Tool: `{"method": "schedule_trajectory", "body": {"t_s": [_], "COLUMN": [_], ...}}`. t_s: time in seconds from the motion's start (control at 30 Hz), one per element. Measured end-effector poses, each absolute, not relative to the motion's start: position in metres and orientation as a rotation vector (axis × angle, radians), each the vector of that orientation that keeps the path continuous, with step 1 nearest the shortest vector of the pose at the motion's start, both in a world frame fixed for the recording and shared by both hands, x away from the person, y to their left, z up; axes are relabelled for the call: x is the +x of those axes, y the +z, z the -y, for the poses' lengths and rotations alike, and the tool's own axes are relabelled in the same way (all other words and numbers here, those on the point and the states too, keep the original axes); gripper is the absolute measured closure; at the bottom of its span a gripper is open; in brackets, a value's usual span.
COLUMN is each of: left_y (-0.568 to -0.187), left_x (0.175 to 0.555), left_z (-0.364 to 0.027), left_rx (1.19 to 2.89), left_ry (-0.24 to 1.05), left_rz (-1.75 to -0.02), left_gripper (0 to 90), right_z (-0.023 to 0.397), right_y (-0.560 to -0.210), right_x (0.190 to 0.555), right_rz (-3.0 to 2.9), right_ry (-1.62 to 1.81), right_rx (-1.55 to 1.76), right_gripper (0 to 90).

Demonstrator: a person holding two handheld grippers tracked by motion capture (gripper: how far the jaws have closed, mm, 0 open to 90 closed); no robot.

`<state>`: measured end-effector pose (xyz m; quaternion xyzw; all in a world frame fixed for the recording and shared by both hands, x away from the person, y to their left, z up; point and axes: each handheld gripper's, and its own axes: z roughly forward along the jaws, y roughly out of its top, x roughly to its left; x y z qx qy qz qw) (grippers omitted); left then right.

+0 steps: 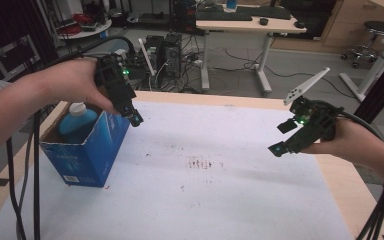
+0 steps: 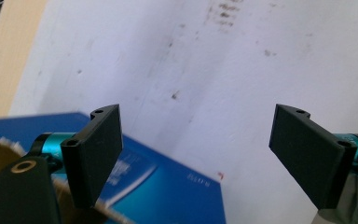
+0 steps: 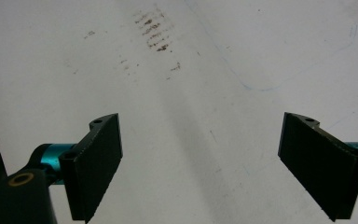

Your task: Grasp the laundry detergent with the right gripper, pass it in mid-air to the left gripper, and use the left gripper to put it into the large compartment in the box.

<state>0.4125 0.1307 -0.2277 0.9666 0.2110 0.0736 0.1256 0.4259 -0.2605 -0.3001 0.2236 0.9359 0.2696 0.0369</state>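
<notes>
No lettering can be read with certainty. The blue box (image 2: 177, 196) carries a short pale line of print on its side in the left gripper view, too blurred and turned to make out. A white label (image 1: 71, 178) low on the box's front in the high view is too small to read.
</notes>
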Motion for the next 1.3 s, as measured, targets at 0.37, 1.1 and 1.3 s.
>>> {"method": "schedule_trajectory", "body": {"t_s": [0.37,1.1,1.3], "left_y": [-0.253,-0.267,-0.268], "left_x": [0.422,0.423,0.422], "left_z": [-0.088,-0.085,-0.087], "left_rx": [2.817,2.813,2.822], "left_ry": [0.172,0.128,0.128], "left_rz": [-0.51,-0.523,-0.526], "left_gripper": [17.4,17.5,17.5], "right_z": [0.252,0.24,0.239], "right_y": [-0.296,-0.298,-0.298], "right_x": [0.416,0.419,0.42], "right_rz": [-2.876,-2.907,-2.91], "right_ry": [0.838,0.836,0.84], "right_rx": [0.656,0.608,0.608], "right_gripper": [13.2,13.3,13.3]}}
